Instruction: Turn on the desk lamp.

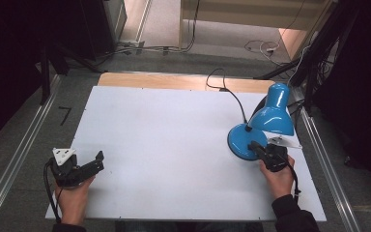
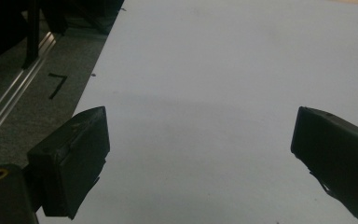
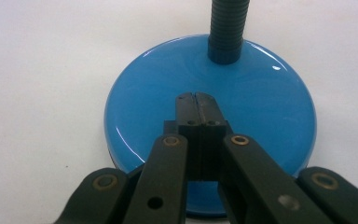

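A blue desk lamp (image 1: 270, 116) stands at the right of the white table (image 1: 164, 140), its shade bent over its round blue base (image 1: 244, 141). My right gripper (image 1: 252, 144) is shut, its tips over the near part of the base (image 3: 168, 79); the jaws (image 3: 196, 97) press together with nothing between them, below the black flexible neck (image 3: 227, 28). I cannot tell if the tips touch the base. My left gripper (image 1: 98, 157) rests at the table's front left, held in a hand, its fingers (image 2: 74, 154) wide open over bare white surface.
The lamp's black cord (image 1: 232, 94) runs from the base to the table's far edge. Metal rails (image 1: 19, 154) flank the table on both sides. Cables (image 1: 261, 47) lie on the floor beyond. A black mark (image 2: 57, 85) shows on the grey floor at left.
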Motion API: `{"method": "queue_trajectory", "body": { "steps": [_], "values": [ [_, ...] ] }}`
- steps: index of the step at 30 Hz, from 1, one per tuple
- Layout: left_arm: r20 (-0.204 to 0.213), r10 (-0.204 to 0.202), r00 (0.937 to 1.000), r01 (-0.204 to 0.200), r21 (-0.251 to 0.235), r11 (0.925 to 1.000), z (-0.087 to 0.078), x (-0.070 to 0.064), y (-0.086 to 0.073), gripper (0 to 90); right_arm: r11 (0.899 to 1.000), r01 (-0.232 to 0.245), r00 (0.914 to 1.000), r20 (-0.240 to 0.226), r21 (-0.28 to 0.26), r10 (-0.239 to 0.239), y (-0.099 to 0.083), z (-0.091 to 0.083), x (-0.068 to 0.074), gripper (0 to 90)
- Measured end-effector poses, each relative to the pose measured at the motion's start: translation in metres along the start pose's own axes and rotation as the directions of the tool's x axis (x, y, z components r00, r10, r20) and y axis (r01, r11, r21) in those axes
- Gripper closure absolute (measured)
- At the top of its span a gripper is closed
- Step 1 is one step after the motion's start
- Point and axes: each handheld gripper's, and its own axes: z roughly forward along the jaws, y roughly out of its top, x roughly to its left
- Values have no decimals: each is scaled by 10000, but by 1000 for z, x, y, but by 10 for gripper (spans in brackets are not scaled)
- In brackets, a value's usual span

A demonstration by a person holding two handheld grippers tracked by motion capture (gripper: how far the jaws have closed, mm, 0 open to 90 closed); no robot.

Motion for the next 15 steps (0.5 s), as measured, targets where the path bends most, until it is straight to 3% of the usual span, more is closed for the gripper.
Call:
{"method": "queue_trajectory", "body": {
  "steps": [15],
  "values": [
    [3,-15,10000,15,-9,10000,0,0,0,51,10000,59,9999,81,12,-59,-2,1,2,883]
  ]
}}
